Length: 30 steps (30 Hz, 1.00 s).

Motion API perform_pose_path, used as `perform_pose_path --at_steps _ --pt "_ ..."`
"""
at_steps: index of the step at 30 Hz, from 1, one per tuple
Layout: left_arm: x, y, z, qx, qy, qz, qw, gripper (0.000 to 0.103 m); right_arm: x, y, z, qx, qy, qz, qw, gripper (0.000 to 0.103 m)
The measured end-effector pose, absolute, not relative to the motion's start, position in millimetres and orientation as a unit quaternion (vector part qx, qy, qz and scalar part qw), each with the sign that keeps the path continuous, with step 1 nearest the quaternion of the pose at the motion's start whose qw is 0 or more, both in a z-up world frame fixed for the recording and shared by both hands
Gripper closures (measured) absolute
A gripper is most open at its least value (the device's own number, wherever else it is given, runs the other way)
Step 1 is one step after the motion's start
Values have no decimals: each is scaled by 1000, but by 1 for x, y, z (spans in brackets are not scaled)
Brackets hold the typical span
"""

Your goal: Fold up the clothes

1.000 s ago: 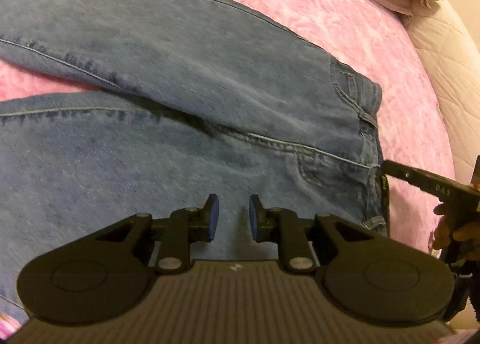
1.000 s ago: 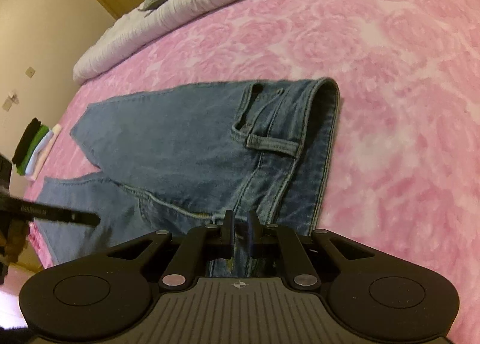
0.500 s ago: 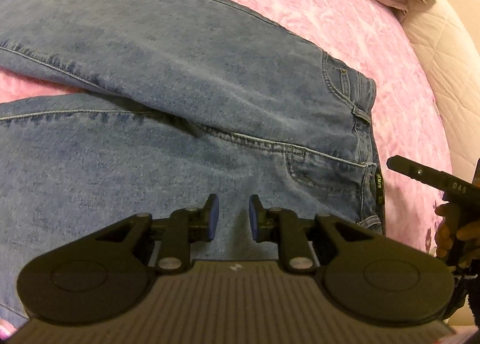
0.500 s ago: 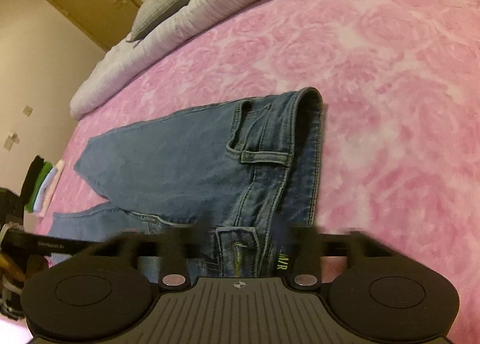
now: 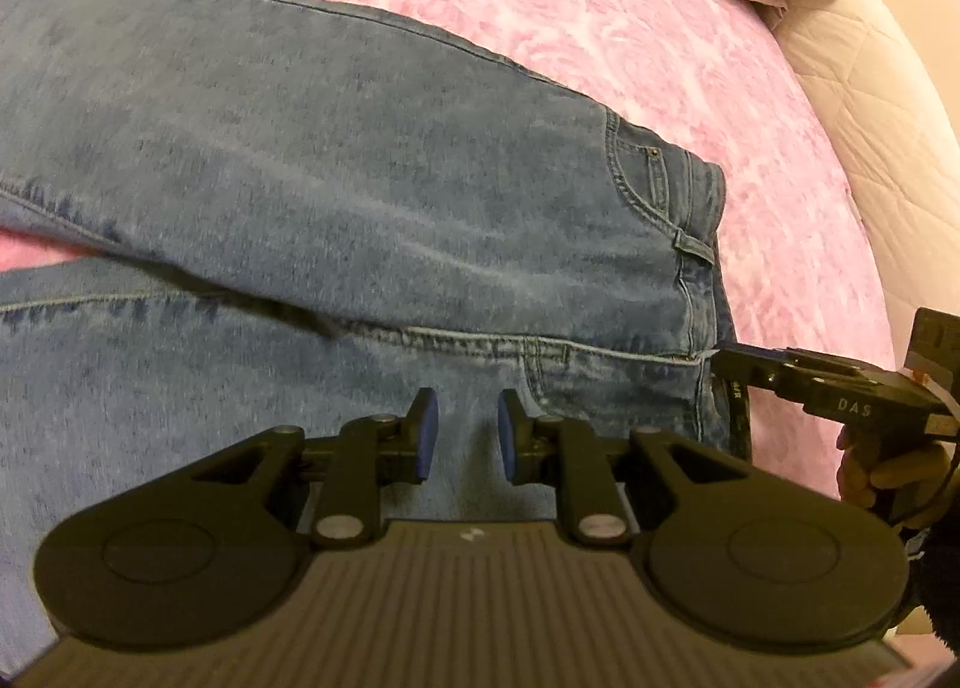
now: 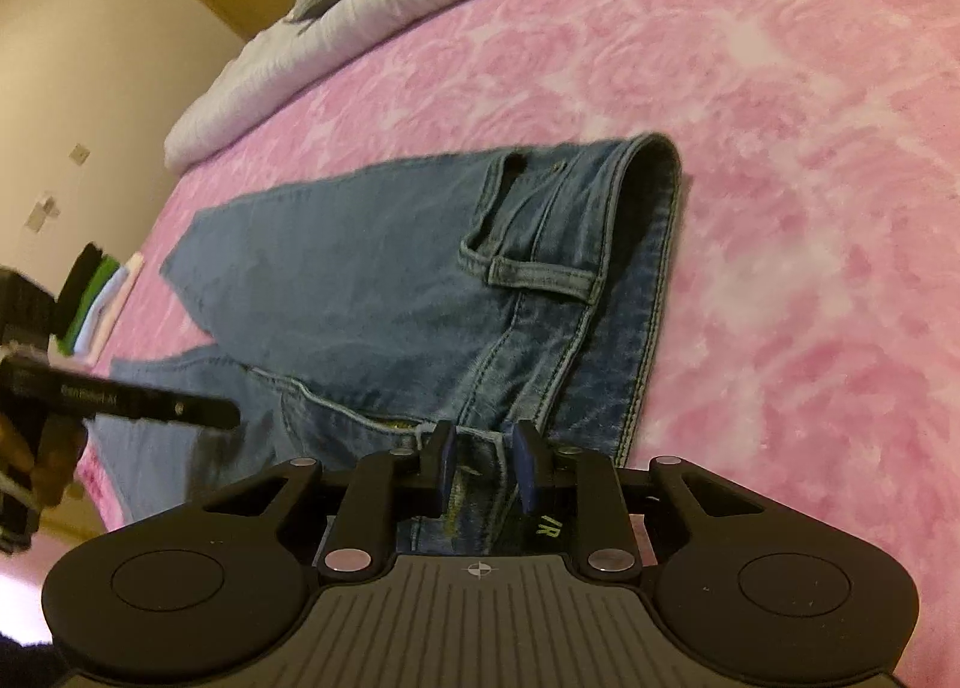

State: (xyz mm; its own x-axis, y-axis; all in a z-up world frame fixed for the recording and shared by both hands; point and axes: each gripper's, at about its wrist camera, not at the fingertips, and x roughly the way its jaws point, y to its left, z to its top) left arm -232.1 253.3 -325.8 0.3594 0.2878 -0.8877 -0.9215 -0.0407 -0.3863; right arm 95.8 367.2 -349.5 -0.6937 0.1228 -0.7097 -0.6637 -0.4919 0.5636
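Jeans (image 6: 420,292) lie spread on the pink rose-patterned bedspread (image 6: 810,208), and here is the change: a second ago the right gripper (image 6: 480,463) sat with its pads together at the waistband, half a second ago they flew wide in a blur, and now its jaws are closing again with the waistband edge near the fly standing between the blue pads. Whether they already press on the denim, I cannot tell. The left gripper (image 5: 462,436) has slid along the cloth, so the waistband now sits nearer the middle of its view; its pads stand a little apart, just as before, with nothing between them, hovering over the thigh of the near leg.

The jeans themselves: mid-blue, faded denim, 2 legs splayed in a shallow V, the far leg overlapping the near one at the crotch seam. The waistband faces the right gripper, a belt loop and a pocket seam showing. Beyond, white pillows (image 6: 336,27) lie along the bed's far edge, and a small stack of folded clothes (image 6: 102,298) sits near the corner.
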Motion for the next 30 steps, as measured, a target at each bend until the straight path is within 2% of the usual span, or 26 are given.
perform_pose_path --at_steps 8,13,15,19,21,22,23,24,27,30 --pt "-232 253 -329 -539 301 481 622 87 108 372 -350 -277 465 817 200 79" --pt "-230 251 -332 -542 300 480 621 87 129 383 -360 -217 541 797 159 78" --pt "-229 251 -333 -542 301 480 621 87 132 384 -367 -219 558 784 160 75" --pt "-230 251 -334 -539 302 482 621 87 116 374 -363 -266 515 802 143 75" --pt "-230 253 -334 -537 303 484 621 87 110 369 -359 -276 488 812 164 75" --pt "-230 253 -334 -536 304 485 620 87 108 368 -359 -279 488 808 175 78" --pt "-231 254 -334 -536 304 486 620 87 105 364 -355 -284 479 808 191 92" --pt "-230 254 -334 -534 304 487 621 87 103 360 -350 -290 464 811 208 99" --pt "-230 256 -335 -529 306 488 623 87 102 348 -338 -291 442 805 269 100" --pt "-232 258 -339 -525 309 490 623 87 106 337 -350 -291 473 758 342 101"
